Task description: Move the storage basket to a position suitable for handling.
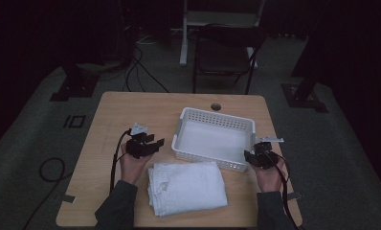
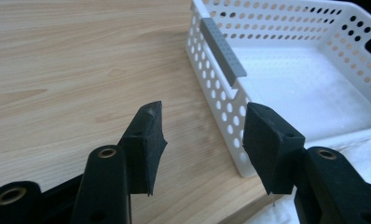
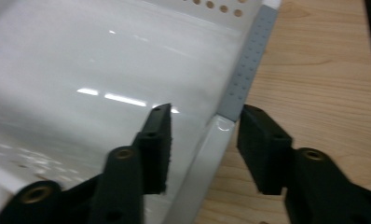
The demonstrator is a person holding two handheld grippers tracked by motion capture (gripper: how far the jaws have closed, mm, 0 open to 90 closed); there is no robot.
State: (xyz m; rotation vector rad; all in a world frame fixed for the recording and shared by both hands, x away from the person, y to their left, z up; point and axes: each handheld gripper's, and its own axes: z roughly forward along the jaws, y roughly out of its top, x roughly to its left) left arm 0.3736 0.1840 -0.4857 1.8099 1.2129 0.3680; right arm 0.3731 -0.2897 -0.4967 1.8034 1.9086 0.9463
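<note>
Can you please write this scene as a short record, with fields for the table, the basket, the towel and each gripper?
table: light wooden top, a round hole near its far edge
basket: white perforated plastic basket, nothing inside, grey grip strips on its short ends
towel: white folded towel, lying in front of the basket
left gripper: jaws open, nothing between them, near the basket's left end
right gripper: jaws open astride the basket's right rim, pads not pressing it
</note>
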